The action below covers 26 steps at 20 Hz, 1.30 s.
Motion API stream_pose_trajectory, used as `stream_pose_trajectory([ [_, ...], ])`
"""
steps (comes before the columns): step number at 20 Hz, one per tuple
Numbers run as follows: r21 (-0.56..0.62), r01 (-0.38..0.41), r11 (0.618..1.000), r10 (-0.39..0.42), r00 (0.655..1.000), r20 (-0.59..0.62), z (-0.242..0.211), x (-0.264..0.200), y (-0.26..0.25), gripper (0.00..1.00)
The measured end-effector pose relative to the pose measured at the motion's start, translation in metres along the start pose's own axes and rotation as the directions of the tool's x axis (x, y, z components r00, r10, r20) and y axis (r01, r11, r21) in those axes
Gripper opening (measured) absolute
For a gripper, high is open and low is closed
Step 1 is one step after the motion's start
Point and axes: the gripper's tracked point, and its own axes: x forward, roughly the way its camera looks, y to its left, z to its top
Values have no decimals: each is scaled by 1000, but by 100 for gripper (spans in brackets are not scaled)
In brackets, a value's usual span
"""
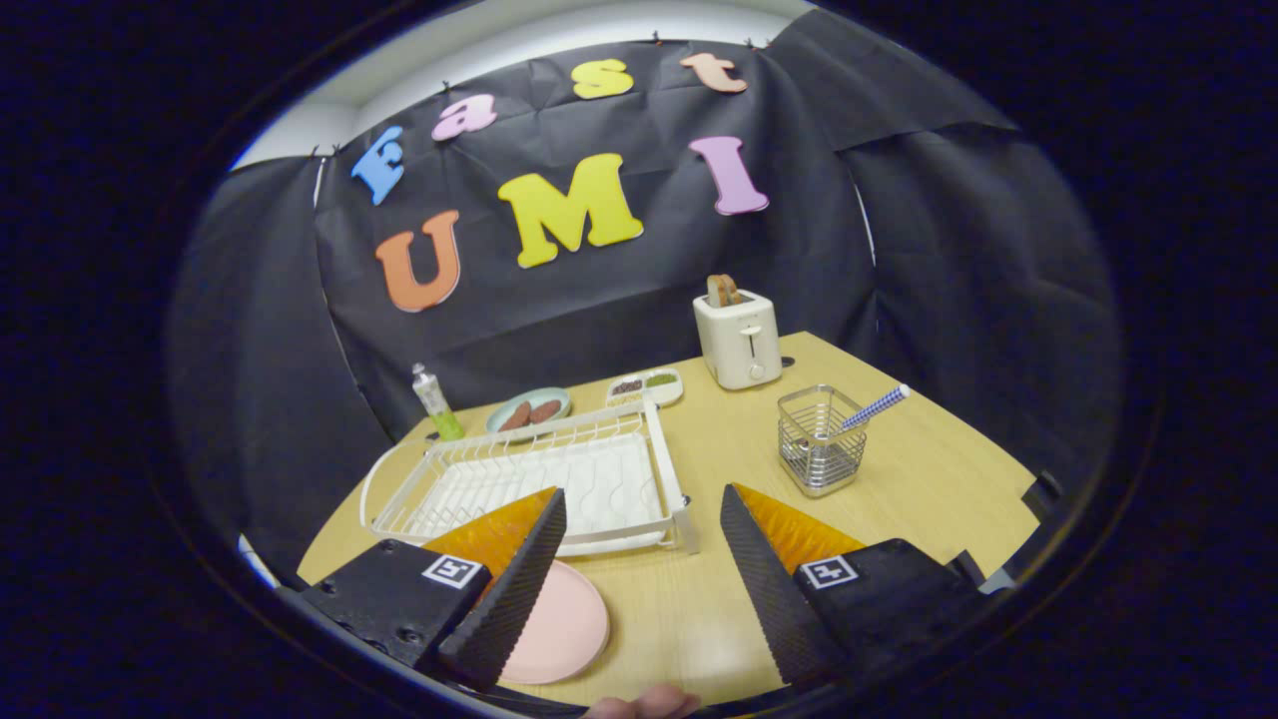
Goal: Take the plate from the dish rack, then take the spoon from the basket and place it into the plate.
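A pink plate (559,624) lies flat on the wooden table, just in front of the white dish rack (539,479), partly hidden behind my left finger. My gripper (644,509) is open, with bare table between its fingers. Beyond the right finger stands a wire basket (821,441) on the table. A spoon with a blue checked handle (877,406) leans out of it toward the right. The rack holds nothing that I can see.
A cream toaster (740,338) with bread in it stands at the back. A blue-green plate with brown pieces (528,410), a small two-part dish (646,386) and a green bottle (436,402) sit behind the rack. A fingertip (644,704) shows below the fingers.
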Motion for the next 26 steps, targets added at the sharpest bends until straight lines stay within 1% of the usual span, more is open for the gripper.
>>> stream_pose_trajectory([
  [1, 47, 10, 999, -11, 1000, 20, 1, 1, -15, 100],
  [3, 160, -5, 987, -9, 996, 88, 10, 3, -40, 100],
  [4, 205, -13, 979, -13, 992, 124, 13, 5, -51, 100],
  [5, 229, 0, 973, -32, 990, 138, 13, 8, -66, 100],
  [7, 231, 47, 972, -80, 987, 136, 9, 19, -96, 100],
  [8, 227, 57, 972, -94, 984, 152, 12, 26, -106, 100],
  [10, 216, 61, 974, -102, 978, 182, 23, 39, -121, 100],
  [12, 198, 77, 977, -115, 976, 184, 25, 53, -140, 100],
  [16, 233, 31, 972, -78, 977, 197, 40, 86, -158, 100],
  [18, 242, 27, 970, -72, 981, 180, 41, 104, -169, 97],
  [20, 236, 22, 971, -64, 983, 172, 44, 118, -174, 91],
  [24, 208, 34, 978, -69, 984, 164, 54, 134, -182, 81],
  [26, 204, 36, 978, -69, 985, 158, 57, 139, -184, 73],
])
